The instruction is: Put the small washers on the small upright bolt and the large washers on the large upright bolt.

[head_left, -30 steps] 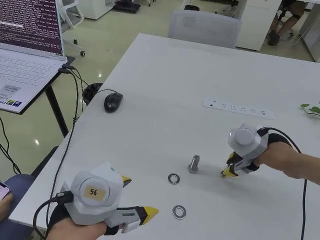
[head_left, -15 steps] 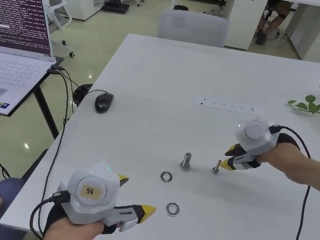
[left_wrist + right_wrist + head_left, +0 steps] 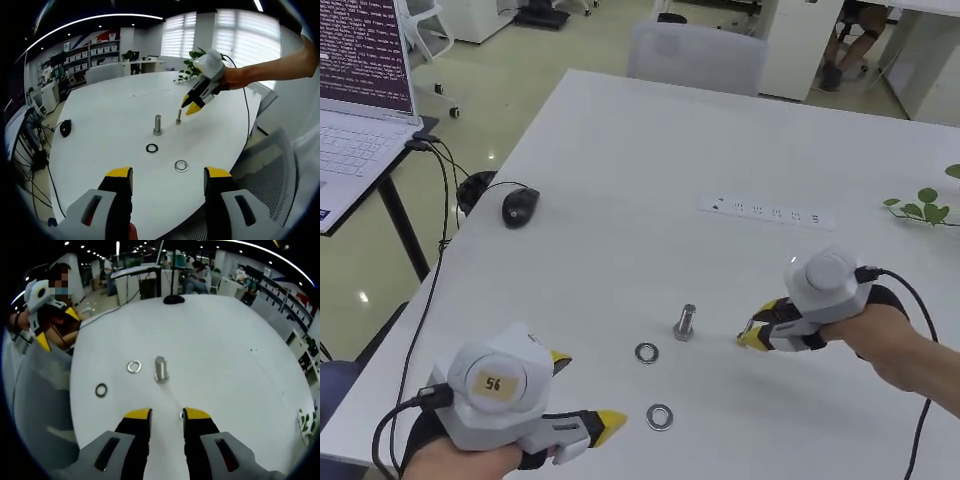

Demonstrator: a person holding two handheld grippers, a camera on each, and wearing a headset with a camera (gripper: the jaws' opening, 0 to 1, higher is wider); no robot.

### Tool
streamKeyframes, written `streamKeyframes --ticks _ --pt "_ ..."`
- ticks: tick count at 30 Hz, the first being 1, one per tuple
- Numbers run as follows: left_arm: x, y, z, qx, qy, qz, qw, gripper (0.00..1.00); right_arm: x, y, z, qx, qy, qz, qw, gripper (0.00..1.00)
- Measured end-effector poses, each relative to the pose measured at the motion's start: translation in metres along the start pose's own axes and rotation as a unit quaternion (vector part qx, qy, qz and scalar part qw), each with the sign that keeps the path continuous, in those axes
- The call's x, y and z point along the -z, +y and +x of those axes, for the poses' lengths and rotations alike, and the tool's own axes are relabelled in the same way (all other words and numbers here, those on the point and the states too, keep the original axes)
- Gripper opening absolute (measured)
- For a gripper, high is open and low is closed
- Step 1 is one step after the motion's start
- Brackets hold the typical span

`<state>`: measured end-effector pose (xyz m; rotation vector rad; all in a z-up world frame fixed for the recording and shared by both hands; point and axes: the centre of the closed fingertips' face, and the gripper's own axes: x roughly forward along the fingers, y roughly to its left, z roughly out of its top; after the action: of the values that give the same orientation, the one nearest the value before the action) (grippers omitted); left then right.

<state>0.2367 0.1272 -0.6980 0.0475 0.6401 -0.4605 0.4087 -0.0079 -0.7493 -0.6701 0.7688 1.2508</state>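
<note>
The large bolt [image 3: 685, 322] stands upright mid-table. One washer [image 3: 646, 352] lies flat just left of it, and a second washer [image 3: 659, 416] lies closer to me. My right gripper [image 3: 758, 322] hovers to the bolt's right with its jaws a little apart and nothing gripped. The small bolt [image 3: 178, 117] stands upright just below the right gripper [image 3: 191, 102], and its top [image 3: 181, 415] shows beside the inner edge of one finger. My left gripper [image 3: 585, 390] rests near the front edge, wide open and empty, its fingers [image 3: 120, 190] pointing at the nearer washer [image 3: 181, 165].
A black mouse [image 3: 520, 206] with its cable lies at the table's left edge, and a white power strip [image 3: 767, 212] lies farther back. A laptop [image 3: 350, 80] sits on a side stand to the left. A grey chair [image 3: 698, 55] stands at the far end, with plant leaves [image 3: 925, 205] at right.
The right gripper's tips were down on the table; they have since risen and drawn back, leaving the small bolt standing beside them. The left gripper stayed put. The head camera shifted.
</note>
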Motion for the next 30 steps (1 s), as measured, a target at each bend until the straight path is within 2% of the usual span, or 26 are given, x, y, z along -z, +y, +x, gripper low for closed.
streamKeyframes --ticks 5,8,12,17,23,30 --pt "-0.001 -0.001 0.0 0.0 -0.002 0.0 1.0 0.57 -0.011 0.022 0.013 -0.025 -0.011 -0.01 0.9996 0.28" --pt "-0.002 0.0 -0.001 -0.001 -0.003 0.0 1.0 0.57 -0.015 0.04 0.021 -0.042 -0.008 -0.024 0.9988 0.28" --pt "0.0 0.0 -0.001 -0.001 -0.002 0.001 1.0 0.57 -0.017 0.063 0.029 -0.069 -0.008 -0.044 0.9966 0.28" --pt "-0.001 -0.002 -0.001 0.0 -0.002 0.001 1.0 0.57 -0.011 0.095 0.04 -0.104 0.005 -0.07 0.9921 0.28" --pt "0.001 -0.004 0.001 0.002 0.001 0.001 1.0 0.57 -0.003 0.119 0.05 -0.128 0.024 -0.1 0.9863 0.27" --pt "0.001 -0.006 0.002 0.005 0.002 0.002 1.0 0.57 -0.004 0.136 0.061 -0.145 0.037 -0.133 0.9799 0.27"
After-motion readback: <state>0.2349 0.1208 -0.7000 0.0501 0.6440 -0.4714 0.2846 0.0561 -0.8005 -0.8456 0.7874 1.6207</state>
